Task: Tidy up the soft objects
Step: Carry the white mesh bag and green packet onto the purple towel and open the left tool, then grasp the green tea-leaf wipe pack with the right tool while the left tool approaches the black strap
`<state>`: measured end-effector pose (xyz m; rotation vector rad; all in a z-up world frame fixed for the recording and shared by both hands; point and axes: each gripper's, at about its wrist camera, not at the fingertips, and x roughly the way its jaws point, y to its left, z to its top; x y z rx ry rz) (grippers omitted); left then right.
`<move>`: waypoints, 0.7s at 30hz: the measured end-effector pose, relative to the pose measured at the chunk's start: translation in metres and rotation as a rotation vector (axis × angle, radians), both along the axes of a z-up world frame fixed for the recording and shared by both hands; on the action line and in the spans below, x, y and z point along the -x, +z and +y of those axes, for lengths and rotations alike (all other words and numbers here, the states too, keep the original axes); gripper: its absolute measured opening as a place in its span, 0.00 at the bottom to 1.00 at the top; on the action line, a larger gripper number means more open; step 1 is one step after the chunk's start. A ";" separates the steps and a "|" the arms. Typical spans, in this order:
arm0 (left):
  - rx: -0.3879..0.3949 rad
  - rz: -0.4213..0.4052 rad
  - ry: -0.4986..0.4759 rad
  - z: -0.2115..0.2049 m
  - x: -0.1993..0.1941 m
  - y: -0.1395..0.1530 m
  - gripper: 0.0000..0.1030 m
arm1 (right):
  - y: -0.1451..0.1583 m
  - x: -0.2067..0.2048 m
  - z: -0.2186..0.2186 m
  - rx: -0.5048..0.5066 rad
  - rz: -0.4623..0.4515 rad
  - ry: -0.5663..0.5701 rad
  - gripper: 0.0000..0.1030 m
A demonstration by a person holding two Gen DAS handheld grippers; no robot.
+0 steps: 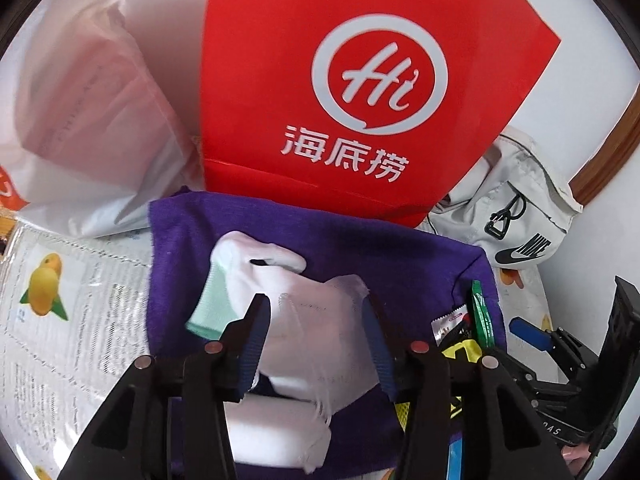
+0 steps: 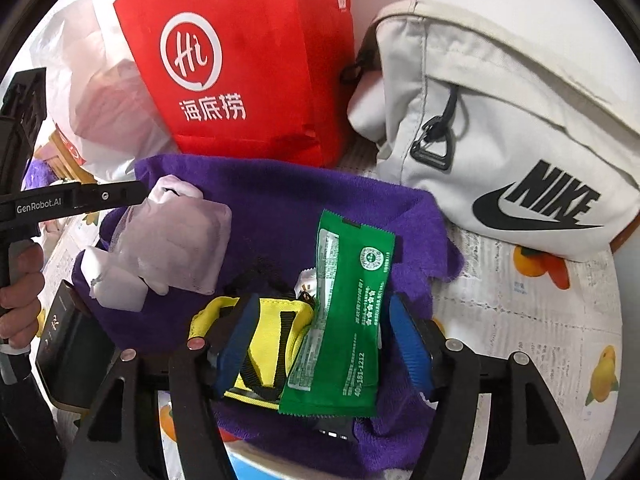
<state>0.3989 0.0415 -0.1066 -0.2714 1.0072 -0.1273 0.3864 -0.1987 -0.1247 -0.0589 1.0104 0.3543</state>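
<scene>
While both jaws stand apart, nothing gripped, purple cloth point(image 2: 280, 200) carries everything mid-desk: white sock bundle point(image 1: 288, 312) between left gripper point(image 1: 316, 340) pads, green sachet point(image 2: 344, 320) between right gripper point(image 2: 320, 344). Risk: closing snags cloth, dragging the pile.

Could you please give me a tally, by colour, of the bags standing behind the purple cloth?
Red bag: 1
White translucent plastic bag: 1
Off-white Nike bag: 1
Total: 3, all behind the purple cloth
</scene>
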 end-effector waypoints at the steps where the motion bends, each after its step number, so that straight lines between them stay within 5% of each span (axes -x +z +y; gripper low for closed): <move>1: 0.000 -0.003 0.004 0.002 0.003 0.002 0.44 | 0.004 0.003 -0.002 -0.005 -0.005 -0.006 0.65; 21: -0.041 -0.123 0.092 0.029 0.138 0.059 0.44 | 0.070 0.155 -0.005 -0.123 -0.137 -0.044 0.65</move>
